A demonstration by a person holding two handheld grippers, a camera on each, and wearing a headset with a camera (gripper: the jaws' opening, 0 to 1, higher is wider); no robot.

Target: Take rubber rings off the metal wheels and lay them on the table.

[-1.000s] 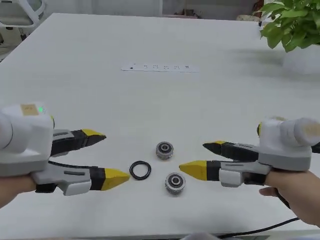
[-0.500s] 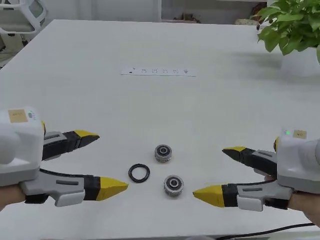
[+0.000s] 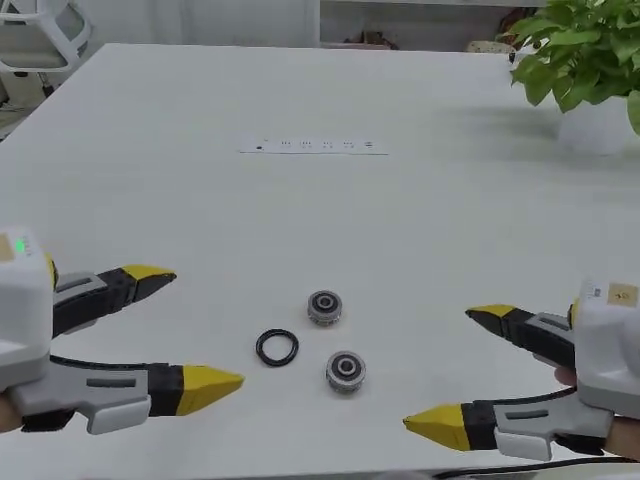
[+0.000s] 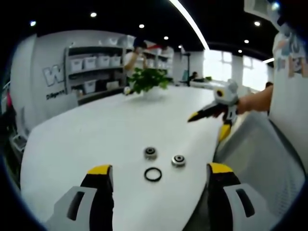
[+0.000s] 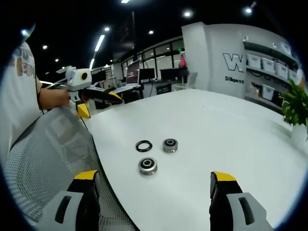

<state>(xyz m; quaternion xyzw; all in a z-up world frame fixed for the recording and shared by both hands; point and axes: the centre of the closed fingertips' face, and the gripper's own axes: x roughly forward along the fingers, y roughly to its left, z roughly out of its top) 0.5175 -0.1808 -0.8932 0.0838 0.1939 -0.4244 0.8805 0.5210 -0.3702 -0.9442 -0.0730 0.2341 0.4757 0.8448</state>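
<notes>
**Jaws wide apart on both sides, loose ring and two wheels between them**

Jaws of the left gripper (image 3: pixel 208 328) stand wide open at the lower left of the head view and hold nothing. The right gripper (image 3: pixel 436 368), at the lower right, is spread just as wide and is also empty. Both hover above the near edge of the white desk (image 3: pixel 320 220), their yellow tips pointing inward at each other.

Between the two grippers, one metal wheel (image 3: pixel 345 370) lies flat at the lower centre. Just left of it and slightly further back, a black rubber ring (image 3: pixel 277 347) lies loose on the desk, touching neither wheel. A second metal wheel (image 3: pixel 324 307) sits just beyond these, near both but apart from them. Whether either wheel has a ring on it is too small to tell.

Well beyond, at upper centre, a white power strip (image 3: pixel 313 147) lies flat. In the upper right corner, a leafy green plant (image 3: pixel 580 45) stands in a white pot (image 3: pixel 600 125).
</notes>
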